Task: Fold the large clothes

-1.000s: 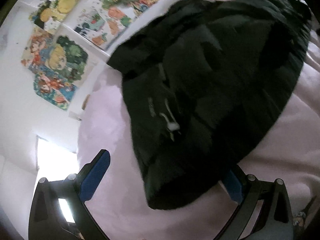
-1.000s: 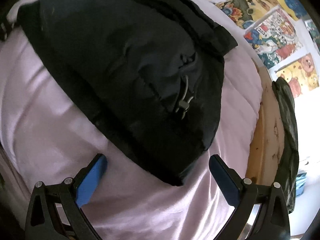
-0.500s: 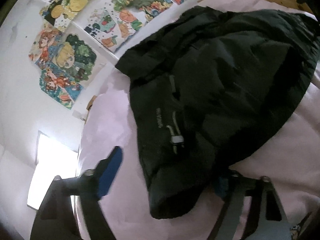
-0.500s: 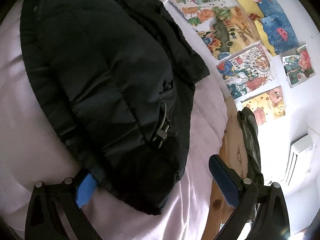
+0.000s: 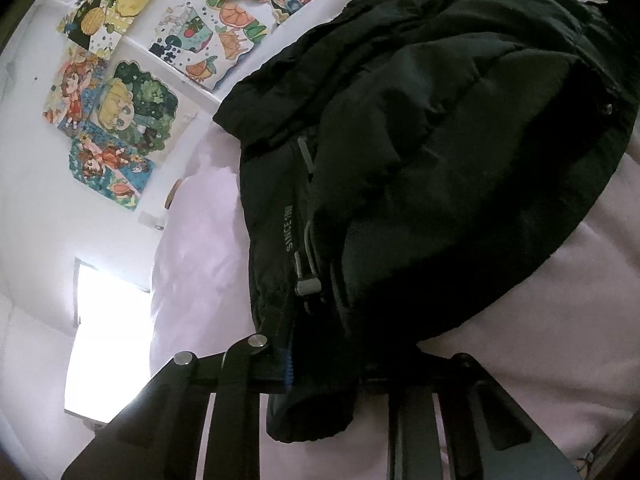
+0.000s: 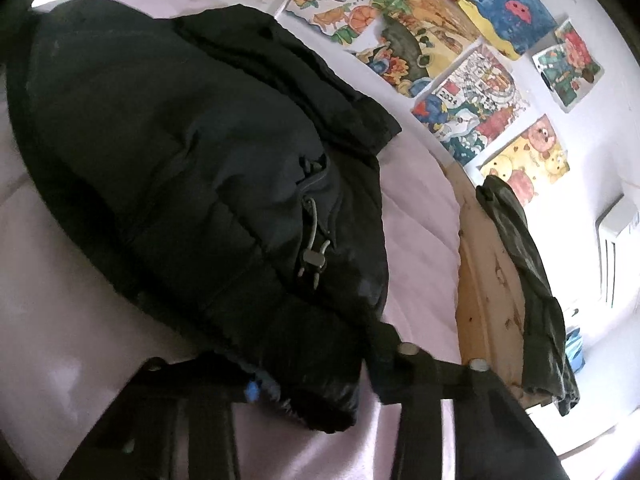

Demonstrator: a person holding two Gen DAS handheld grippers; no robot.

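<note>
A black puffer jacket (image 5: pixel 420 160) lies folded on a pale pink bed cover (image 5: pixel 200 248). It also shows in the right wrist view (image 6: pixel 192 168), with a grey cord toggle (image 6: pixel 312 258) near its edge. My left gripper (image 5: pixel 320 376) is shut on one near corner of the jacket, next to a cord toggle (image 5: pixel 308 286). My right gripper (image 6: pixel 312 376) is shut on the other near corner. The blue pads are mostly hidden by the fabric.
Colourful drawings (image 5: pixel 116 100) hang on the white wall behind the bed. A wooden bed frame (image 6: pixel 480 280) runs along the right side, with a dark green garment (image 6: pixel 528 288) draped over it. A bright window (image 5: pixel 108 340) is at the left.
Both grippers were open beside the jacket's near corners. They moved in and closed on the fabric.
</note>
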